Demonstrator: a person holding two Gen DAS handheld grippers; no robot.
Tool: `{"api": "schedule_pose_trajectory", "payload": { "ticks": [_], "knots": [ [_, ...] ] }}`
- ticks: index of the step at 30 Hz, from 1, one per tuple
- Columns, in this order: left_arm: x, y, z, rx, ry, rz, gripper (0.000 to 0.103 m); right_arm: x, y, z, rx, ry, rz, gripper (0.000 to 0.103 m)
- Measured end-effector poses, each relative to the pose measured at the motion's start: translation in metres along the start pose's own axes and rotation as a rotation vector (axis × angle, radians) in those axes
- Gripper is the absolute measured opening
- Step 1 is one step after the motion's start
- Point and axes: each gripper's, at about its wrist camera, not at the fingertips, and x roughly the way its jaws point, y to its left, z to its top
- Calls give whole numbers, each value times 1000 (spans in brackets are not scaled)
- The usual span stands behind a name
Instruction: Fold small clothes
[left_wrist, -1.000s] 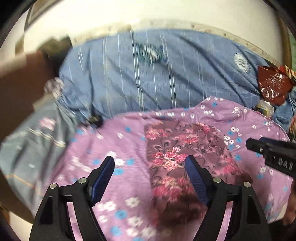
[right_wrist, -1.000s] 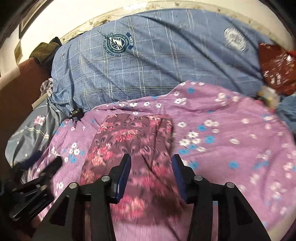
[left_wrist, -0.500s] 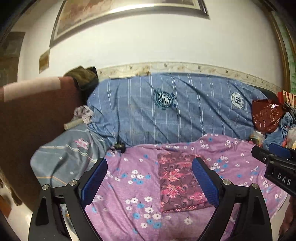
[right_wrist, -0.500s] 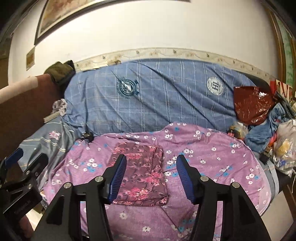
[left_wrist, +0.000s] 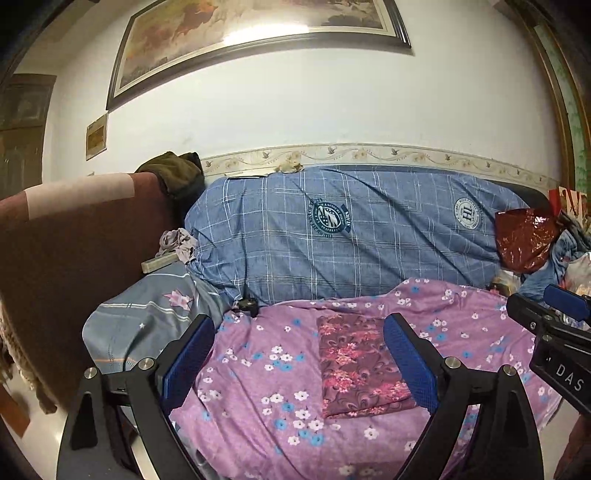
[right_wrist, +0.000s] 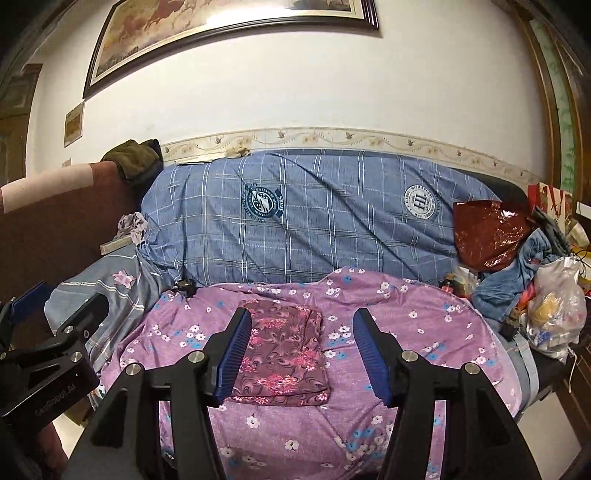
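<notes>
A maroon garment with pink flowers (left_wrist: 360, 365) lies folded into a flat rectangle on the purple flowered sheet (left_wrist: 266, 369) covering the sofa seat; it also shows in the right wrist view (right_wrist: 284, 354). My left gripper (left_wrist: 299, 354) is open and empty, held back from and above the seat. My right gripper (right_wrist: 301, 354) is open and empty, also drawn back from the garment. The right gripper shows at the right edge of the left wrist view (left_wrist: 554, 339), and the left gripper at the left edge of the right wrist view (right_wrist: 48, 332).
A blue checked cover (right_wrist: 314, 214) drapes the sofa back. A grey flowered cloth (left_wrist: 147, 325) lies at the seat's left beside a brown armrest (left_wrist: 66, 251). A red foil bag (right_wrist: 487, 229), blue clothing and plastic bags (right_wrist: 554, 314) pile up at the right. A small black object (right_wrist: 183, 285) sits at the seat's back.
Both grippers have pulled back and up from the folded garment, so the whole sofa and wall now show. The garment stays flat where it lay.
</notes>
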Motion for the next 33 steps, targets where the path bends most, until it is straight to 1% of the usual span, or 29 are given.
{"api": "schedule_pose_trajectory", "payload": {
  "ticks": [4,12,27,33],
  "knots": [
    [-5,2,1,2,-1,-9,93,-6,0,-1,-1,-10,-16,60],
    [9,13,2,-14,25,-28,93,-5,0,-3,-5,-7,-33,61],
    [39,5,-1,-14,60,-37,93,15,2,-7,-12,18,-63,61],
    [51,1,-1,-18,67,-52,93,27,3,-8,-18,36,-76,61]
  ]
}}
